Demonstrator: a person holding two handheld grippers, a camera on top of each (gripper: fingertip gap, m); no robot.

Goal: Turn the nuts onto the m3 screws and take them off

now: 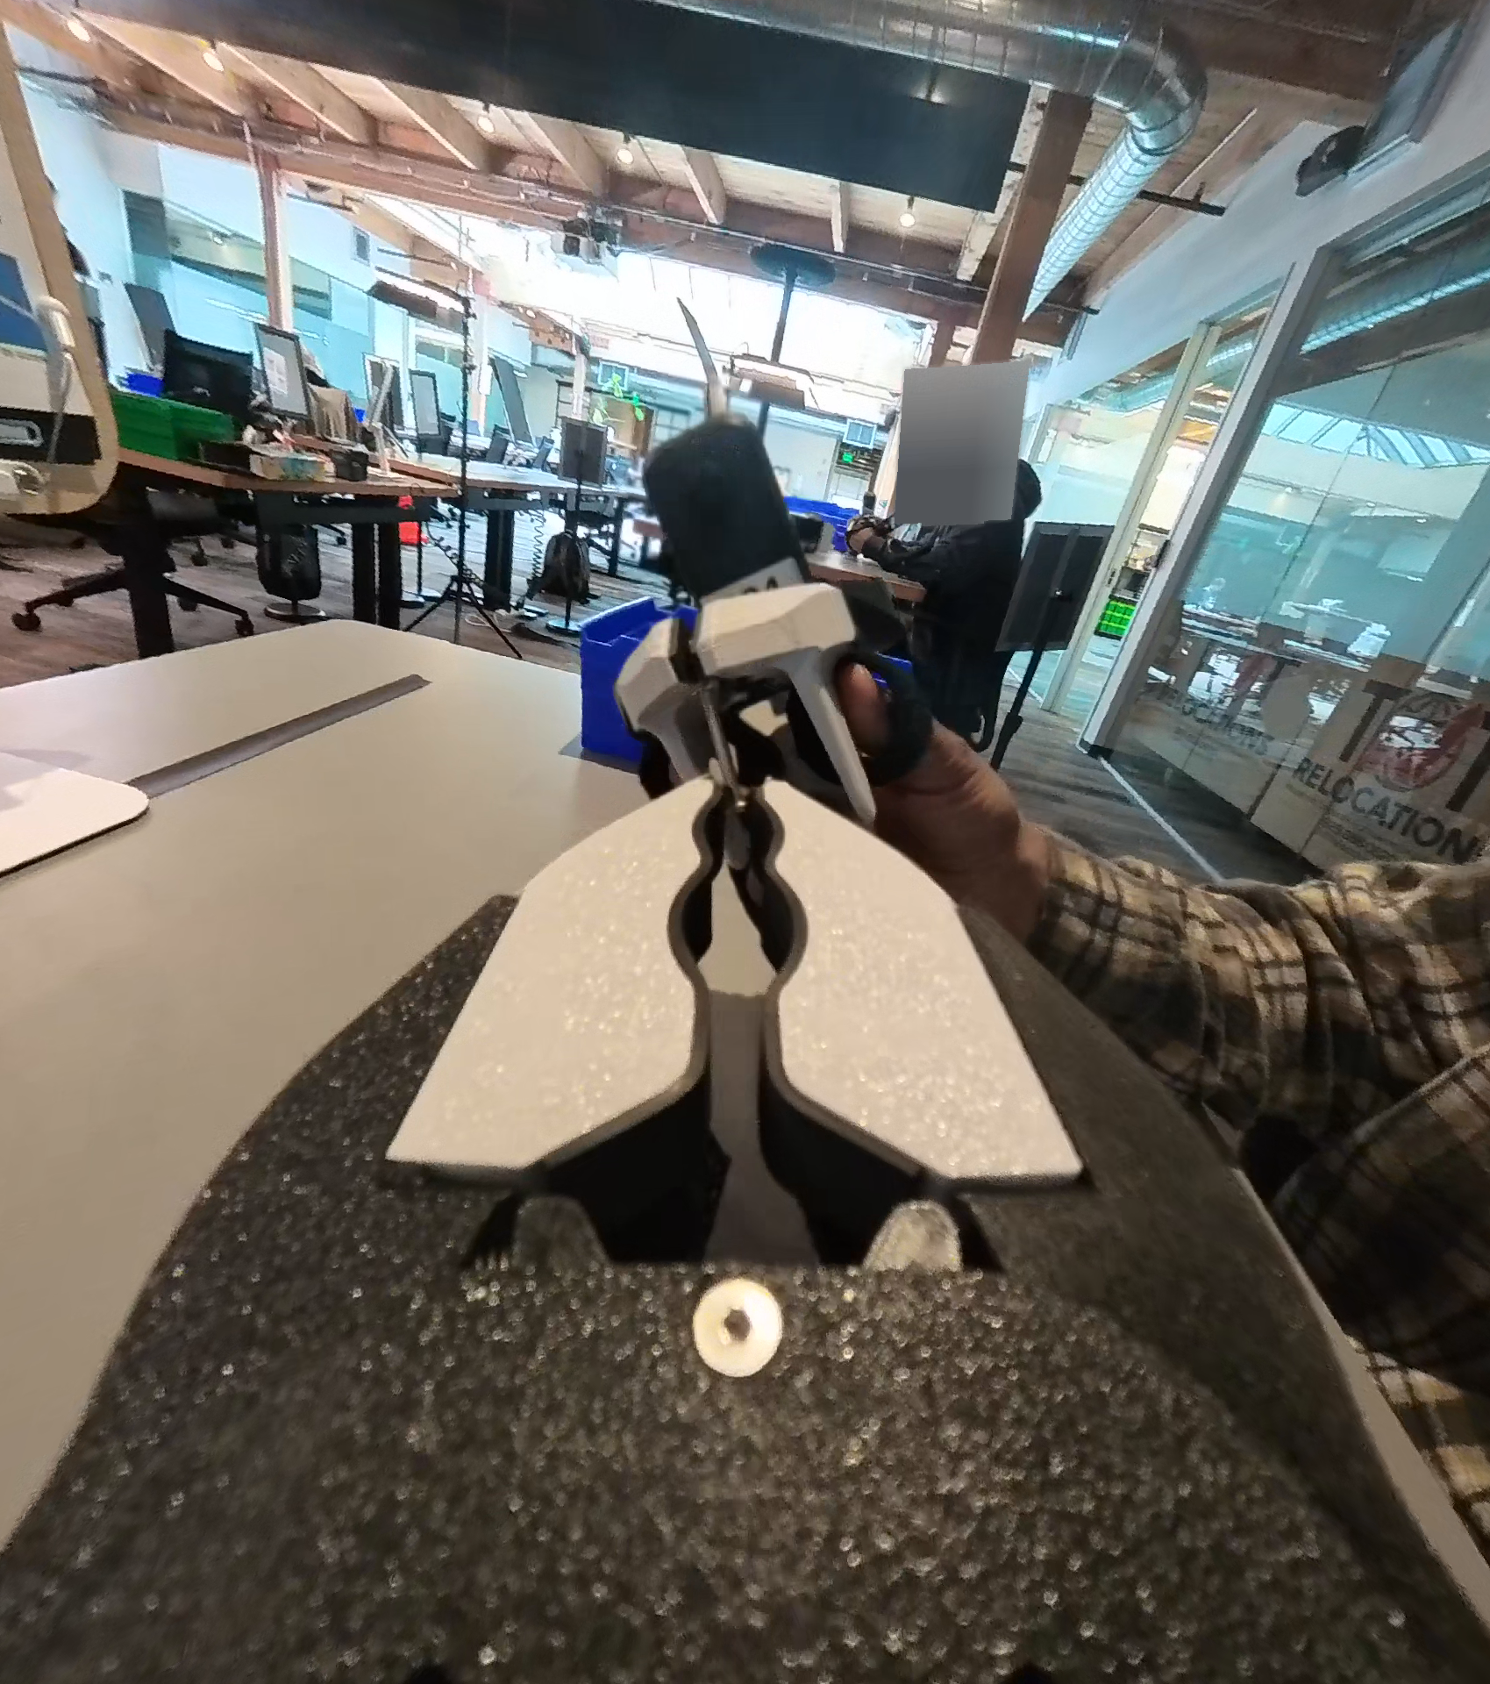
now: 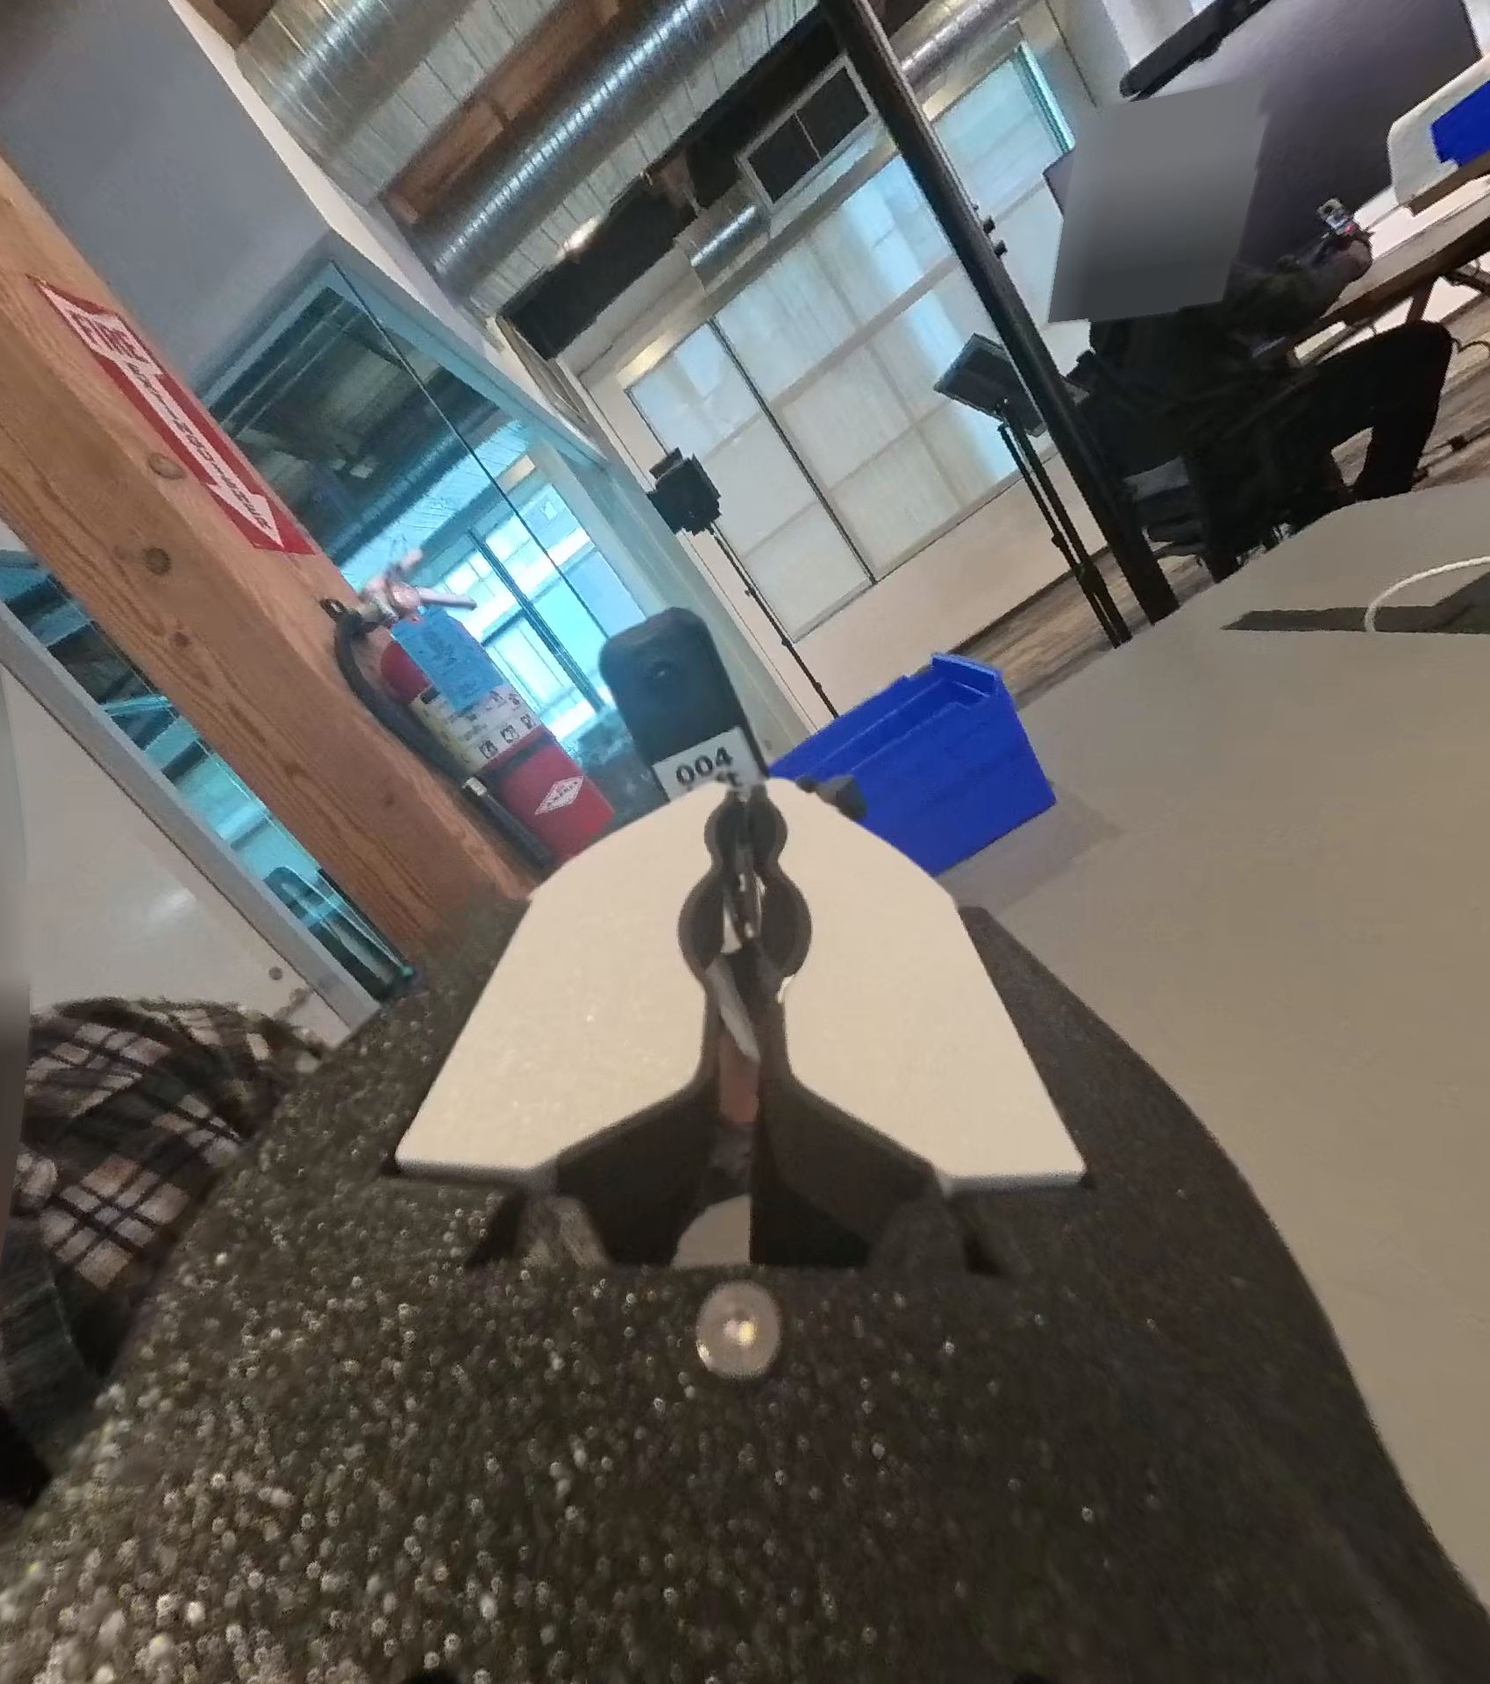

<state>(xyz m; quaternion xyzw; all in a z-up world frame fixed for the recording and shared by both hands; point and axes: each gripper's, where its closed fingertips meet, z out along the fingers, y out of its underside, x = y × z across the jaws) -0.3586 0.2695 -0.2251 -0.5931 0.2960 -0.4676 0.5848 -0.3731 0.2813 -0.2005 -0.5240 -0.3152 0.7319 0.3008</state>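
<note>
My left gripper (image 1: 734, 806) is shut on a thin metal m3 screw (image 1: 736, 843), which lies in the notches between its white fingers (image 1: 595, 984). My right gripper (image 1: 727, 775) meets it tip to tip from the far side, held by a hand (image 1: 941, 820). It is shut at the screw's front end, on what seems to be the nut, too small to see clearly. In the right wrist view, my right gripper (image 2: 736, 806) is shut, with a thin metal part (image 2: 745, 907) in its notches. The left gripper's black camera (image 2: 668, 693) sits just beyond.
Both grippers are held above a grey table (image 1: 267, 911), also in the right wrist view (image 2: 1269, 820). A blue bin (image 1: 609, 679) (image 2: 923, 765) stands at the table edge. A white pad (image 1: 12, 820) lies at left. A plaid sleeve (image 1: 1315, 1048) is at right. A white cable (image 2: 1452, 574) crosses the table. My two grippers' fingertips are within a few centimetres of each other.
</note>
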